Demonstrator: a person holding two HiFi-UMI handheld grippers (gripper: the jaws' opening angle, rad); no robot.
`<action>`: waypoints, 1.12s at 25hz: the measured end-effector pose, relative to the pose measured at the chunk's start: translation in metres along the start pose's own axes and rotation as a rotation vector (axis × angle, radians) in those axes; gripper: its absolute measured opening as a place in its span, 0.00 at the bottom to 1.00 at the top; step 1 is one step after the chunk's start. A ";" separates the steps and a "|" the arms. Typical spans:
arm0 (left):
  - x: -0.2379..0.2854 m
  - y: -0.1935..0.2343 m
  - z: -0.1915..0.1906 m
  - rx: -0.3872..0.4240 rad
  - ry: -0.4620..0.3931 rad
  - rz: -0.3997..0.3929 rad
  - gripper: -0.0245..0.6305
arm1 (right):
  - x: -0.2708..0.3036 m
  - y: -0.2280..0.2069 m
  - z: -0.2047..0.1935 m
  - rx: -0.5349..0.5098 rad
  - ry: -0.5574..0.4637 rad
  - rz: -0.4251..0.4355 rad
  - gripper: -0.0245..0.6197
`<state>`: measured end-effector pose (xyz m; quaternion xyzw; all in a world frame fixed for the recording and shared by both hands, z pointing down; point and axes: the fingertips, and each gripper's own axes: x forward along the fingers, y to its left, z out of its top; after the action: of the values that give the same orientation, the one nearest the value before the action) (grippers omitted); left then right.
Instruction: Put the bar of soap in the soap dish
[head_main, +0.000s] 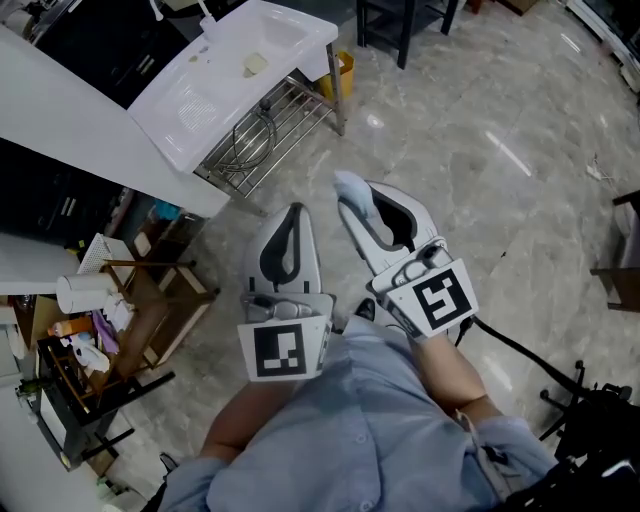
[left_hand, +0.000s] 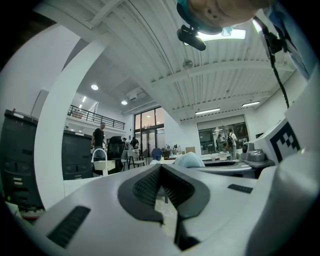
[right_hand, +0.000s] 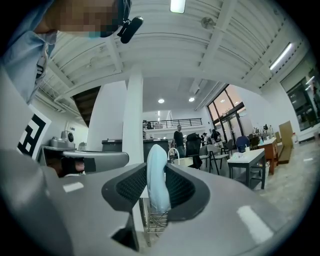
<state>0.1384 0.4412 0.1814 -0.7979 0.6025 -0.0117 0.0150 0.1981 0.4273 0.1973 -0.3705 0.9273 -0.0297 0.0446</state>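
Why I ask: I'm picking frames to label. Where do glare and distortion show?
Head view: lights glare in streaks on the polished floor; edges bend. Left gripper view: fisheye circle, black corners, ceiling light blown out. Right gripper view: same fisheye; bar of soap sharp.

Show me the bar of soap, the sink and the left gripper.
bar of soap (right_hand: 157, 177): right gripper view, middle of the bar
sink (head_main: 190, 100): head view, flat white top
left gripper (head_main: 296, 210): head view, jaw tips

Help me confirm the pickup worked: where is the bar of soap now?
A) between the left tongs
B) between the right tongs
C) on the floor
B: the pale blue bar of soap stands clamped between the pads of the right tongs; the left tongs hold nothing.
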 end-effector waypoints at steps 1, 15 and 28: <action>0.004 0.003 -0.002 -0.003 0.005 0.004 0.04 | 0.004 -0.002 -0.002 0.003 0.003 0.003 0.21; 0.117 0.098 -0.018 -0.056 -0.011 -0.016 0.04 | 0.131 -0.053 -0.017 -0.002 0.032 -0.001 0.21; 0.196 0.210 -0.021 -0.094 -0.026 0.013 0.04 | 0.265 -0.073 -0.020 -0.021 0.049 0.025 0.21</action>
<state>-0.0103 0.1946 0.1948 -0.7939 0.6072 0.0271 -0.0148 0.0551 0.1921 0.2071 -0.3585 0.9329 -0.0282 0.0184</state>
